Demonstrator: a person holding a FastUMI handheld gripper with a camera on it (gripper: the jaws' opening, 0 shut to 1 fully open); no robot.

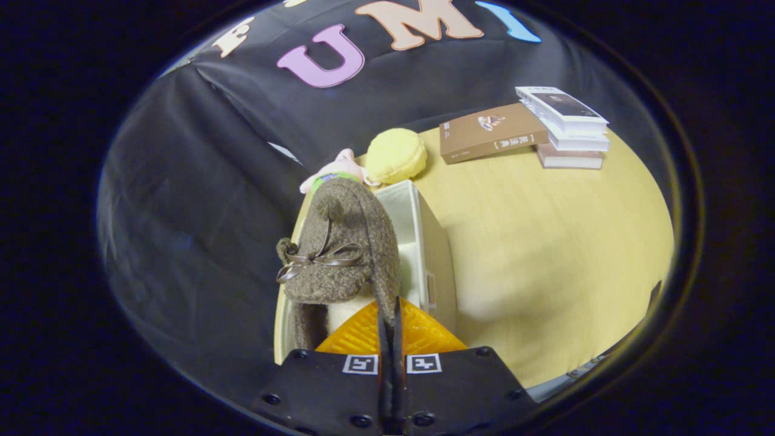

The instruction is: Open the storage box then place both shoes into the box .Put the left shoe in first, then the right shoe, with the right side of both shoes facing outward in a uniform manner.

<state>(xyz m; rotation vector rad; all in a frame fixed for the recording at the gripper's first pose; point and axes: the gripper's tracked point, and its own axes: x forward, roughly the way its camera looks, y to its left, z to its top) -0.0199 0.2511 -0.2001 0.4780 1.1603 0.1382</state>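
A fuzzy brown shoe (342, 248) with a small brown ribbon bow hangs from my gripper (390, 312). Both fingers are pressed together on a thin edge of the shoe's collar. The shoe is lifted above the open white storage box (424, 236), which stands on the pale wooden table (545, 254) just ahead of the fingers. The shoe's body covers the box's near left part, and the box's pale inside wall shows beyond it. Whether a second shoe lies inside the box is hidden.
A yellow round cushion (396, 156) and a pink plush toy (336, 169) lie beyond the box. Farther right on the table sit a brown book (491, 132) and a stack of books (569, 127). Black cloth backs the table on the left.
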